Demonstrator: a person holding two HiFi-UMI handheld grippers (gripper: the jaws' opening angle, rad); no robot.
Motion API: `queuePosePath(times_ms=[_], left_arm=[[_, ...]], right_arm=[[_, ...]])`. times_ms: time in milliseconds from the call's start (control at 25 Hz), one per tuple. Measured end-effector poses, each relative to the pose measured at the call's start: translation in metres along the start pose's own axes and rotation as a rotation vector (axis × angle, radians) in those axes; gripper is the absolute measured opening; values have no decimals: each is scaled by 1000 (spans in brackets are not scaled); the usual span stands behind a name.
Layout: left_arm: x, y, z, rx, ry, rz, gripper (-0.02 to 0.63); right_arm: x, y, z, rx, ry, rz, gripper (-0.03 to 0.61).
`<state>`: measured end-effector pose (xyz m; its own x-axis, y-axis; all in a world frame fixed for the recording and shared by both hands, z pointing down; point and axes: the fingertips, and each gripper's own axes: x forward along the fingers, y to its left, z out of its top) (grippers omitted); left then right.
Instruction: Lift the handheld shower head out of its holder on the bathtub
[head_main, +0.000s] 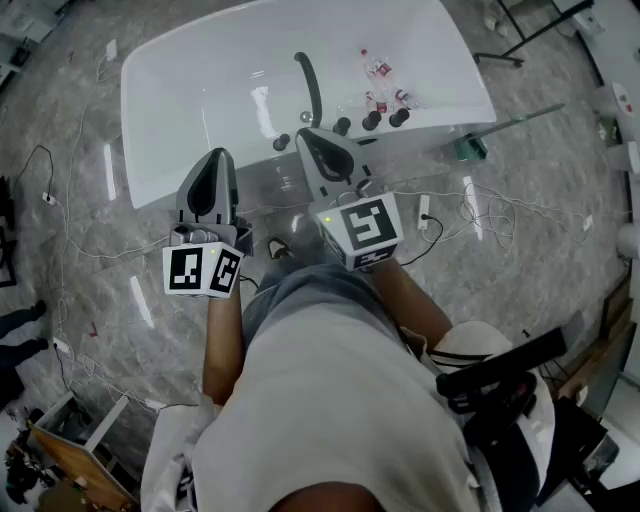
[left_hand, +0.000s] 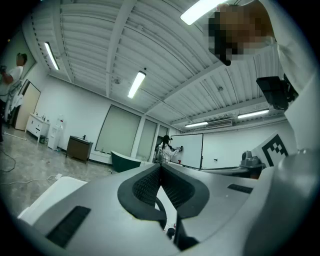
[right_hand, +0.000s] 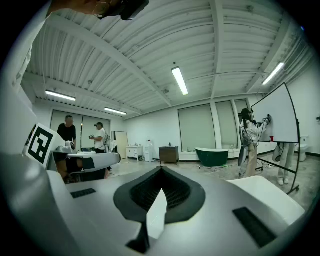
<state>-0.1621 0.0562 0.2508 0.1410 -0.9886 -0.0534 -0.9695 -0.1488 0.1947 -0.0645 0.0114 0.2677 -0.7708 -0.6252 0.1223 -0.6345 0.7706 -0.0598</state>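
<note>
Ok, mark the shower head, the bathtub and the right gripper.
shower head (head_main: 312, 88), head view, middle of its dark curved body.
bathtub (head_main: 180, 100), head view, bare white surface near left end.
right gripper (head_main: 305, 135), head view, at its fingertips.

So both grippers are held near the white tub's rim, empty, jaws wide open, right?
Not wide open: shut. The left gripper view shows the left gripper with jaws meeting at the tips, the right gripper view the same for the right gripper. Both are empty, near the rim of the white tub.

shower head (head_main: 311, 88) on bathtub (head_main: 200, 100), bottles (head_main: 380, 75) right
</note>
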Motion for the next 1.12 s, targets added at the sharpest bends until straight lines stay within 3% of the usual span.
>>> queuePosePath(times_ms=[360, 560, 680, 800, 920, 1000, 1120], left_arm=[[-4, -1, -9, 13, 23, 7, 18], [3, 8, -39, 17, 52, 2, 18], [6, 18, -69, 67, 82, -1, 18], [20, 41, -126, 148, 120, 9, 20], [49, 72, -215, 170, 211, 29, 34], [80, 94, -291, 179, 287, 31, 150], [130, 126, -416, 223, 378, 23, 195]], right_arm=[[-3, 5, 3, -2, 16, 7, 17], [3, -3, -4, 3, 41, -13, 17], [6, -7, -7, 16, -4, -47, 17], [22, -16, -25, -4, -6, -81, 18], [47, -35, -65, -6, 29, -98, 18], [70, -56, -103, -5, 59, -100, 18], [104, -88, -174, 3, 102, -93, 18]])
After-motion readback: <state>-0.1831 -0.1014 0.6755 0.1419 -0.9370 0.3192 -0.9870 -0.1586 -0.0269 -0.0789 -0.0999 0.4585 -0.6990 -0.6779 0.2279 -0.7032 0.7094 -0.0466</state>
